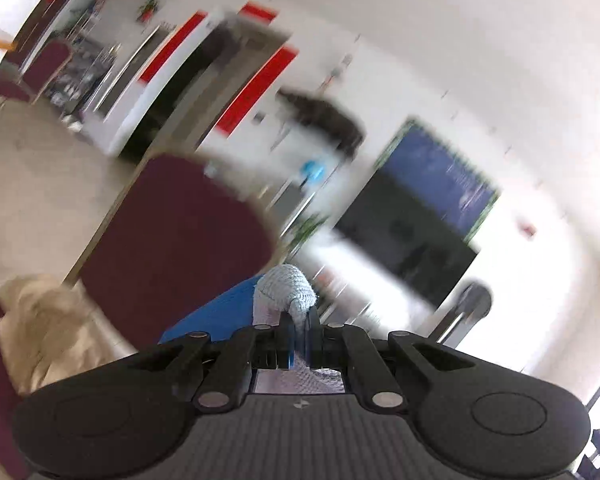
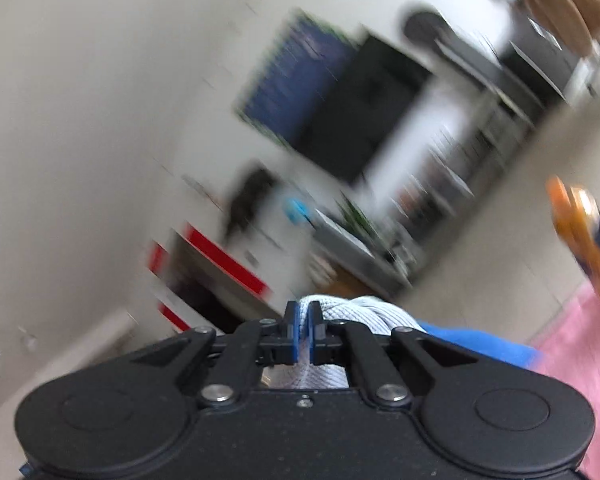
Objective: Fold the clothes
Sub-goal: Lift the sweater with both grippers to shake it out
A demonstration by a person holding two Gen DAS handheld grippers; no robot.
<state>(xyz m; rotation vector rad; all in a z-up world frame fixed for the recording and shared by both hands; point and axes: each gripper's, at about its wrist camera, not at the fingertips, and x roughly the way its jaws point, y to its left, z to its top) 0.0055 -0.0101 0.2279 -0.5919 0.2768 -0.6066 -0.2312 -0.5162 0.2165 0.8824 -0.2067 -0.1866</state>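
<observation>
White-and-blue ribbed knit garment (image 1: pixel 288 284), one item, is held by us at two points. Our left gripper (image 1: pixel 299 334) has its jaws pressed together on a bunched fold that rises just above and ahead of the fingertips. Our right gripper (image 2: pixel 308 334) is likewise clamped, the same knit (image 2: pixel 376 312) spilling to the right of its jaws. Blue cloth (image 2: pixel 480 340) lies just beyond. A maroon chair (image 1: pixel 180 240) stands left of the left jaws; the room behind is blurred.
</observation>
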